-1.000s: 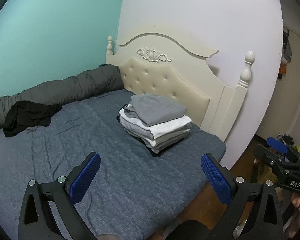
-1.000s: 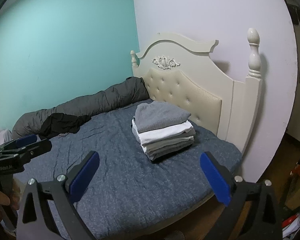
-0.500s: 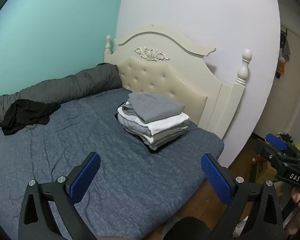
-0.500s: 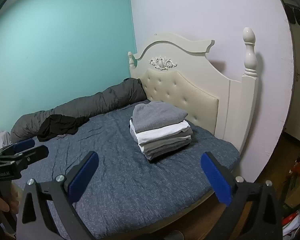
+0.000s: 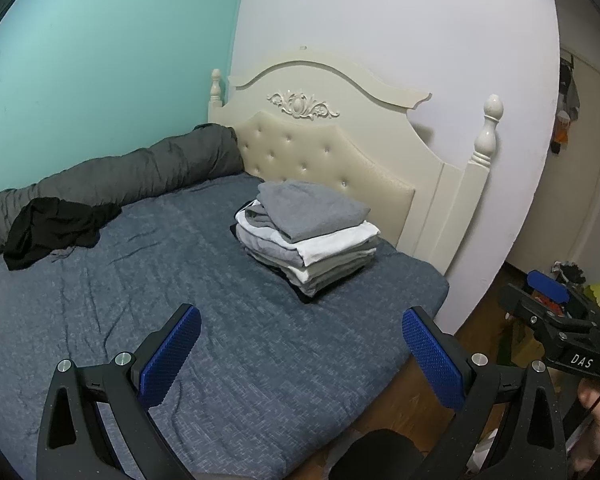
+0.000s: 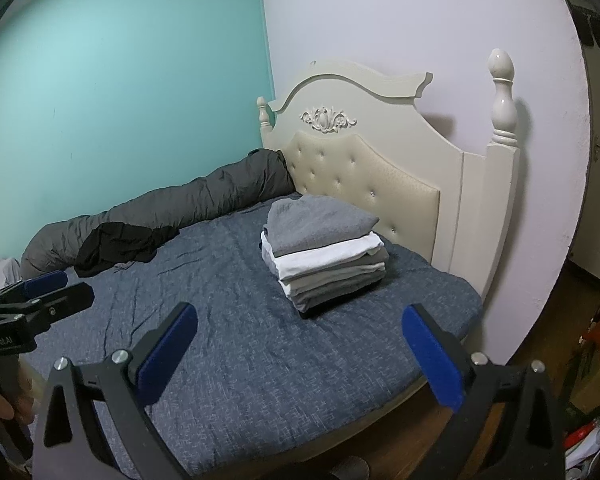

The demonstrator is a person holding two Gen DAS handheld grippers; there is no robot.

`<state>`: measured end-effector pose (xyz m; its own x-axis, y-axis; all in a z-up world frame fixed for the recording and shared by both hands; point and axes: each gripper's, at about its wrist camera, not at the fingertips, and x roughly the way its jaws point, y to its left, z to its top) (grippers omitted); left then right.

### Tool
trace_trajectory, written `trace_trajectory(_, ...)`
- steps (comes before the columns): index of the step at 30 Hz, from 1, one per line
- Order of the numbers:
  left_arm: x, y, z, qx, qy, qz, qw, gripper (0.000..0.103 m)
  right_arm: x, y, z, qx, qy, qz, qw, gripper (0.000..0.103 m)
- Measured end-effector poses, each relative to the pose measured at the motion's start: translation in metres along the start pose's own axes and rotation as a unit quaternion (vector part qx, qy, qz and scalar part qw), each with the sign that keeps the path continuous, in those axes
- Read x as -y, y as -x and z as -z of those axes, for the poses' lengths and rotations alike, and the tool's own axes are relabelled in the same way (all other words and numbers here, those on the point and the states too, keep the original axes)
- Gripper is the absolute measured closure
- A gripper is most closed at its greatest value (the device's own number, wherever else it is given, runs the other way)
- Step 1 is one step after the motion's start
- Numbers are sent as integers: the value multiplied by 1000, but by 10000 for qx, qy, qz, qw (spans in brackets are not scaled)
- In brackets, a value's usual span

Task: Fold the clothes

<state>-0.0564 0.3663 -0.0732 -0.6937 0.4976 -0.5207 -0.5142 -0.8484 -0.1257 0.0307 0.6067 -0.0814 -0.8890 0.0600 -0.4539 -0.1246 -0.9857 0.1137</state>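
Black crumpled garment (image 5: 56, 228) lay unfolded at the bed's (image 5: 260, 344) far side against the rolled duvet (image 5: 132, 172), well apart from the folded stack (image 5: 312, 236); both the left gripper (image 5: 300, 344) and right gripper (image 6: 300, 340) hung empty, fingers apart, so the next move was judged a reach across for it.

Cream headboard (image 5: 332, 148), rolled grey duvet (image 5: 132, 172).

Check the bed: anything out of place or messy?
One item: a black garment lies crumpled and unfolded at the far side, against the rolled grey duvet. The folded stack by the headboard sits neat. Both grippers are open and empty.
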Motion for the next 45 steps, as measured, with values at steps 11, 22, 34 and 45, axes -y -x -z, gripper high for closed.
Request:
trace_trajectory(11, 0, -4, 3, -30, 1, -10, 10000, 0, 1, -1, 2, 0, -14, -1, 10000, 0)
trace_trajectory(22, 2, -4, 4, -28, -26, -15, 10000, 0, 3, -4, 7, -46, -37, 14, 10000, 0)
trace_trajectory(34, 5, -7, 6, -6, -51, 28, 10000, 0, 6, -3, 9, -48, -64, 44, 10000, 0)
trace_trajectory(45, 4, -7, 7, 0, -62, 12, 10000, 0, 6, -3, 12, -76, -92, 44, 9999, 0)
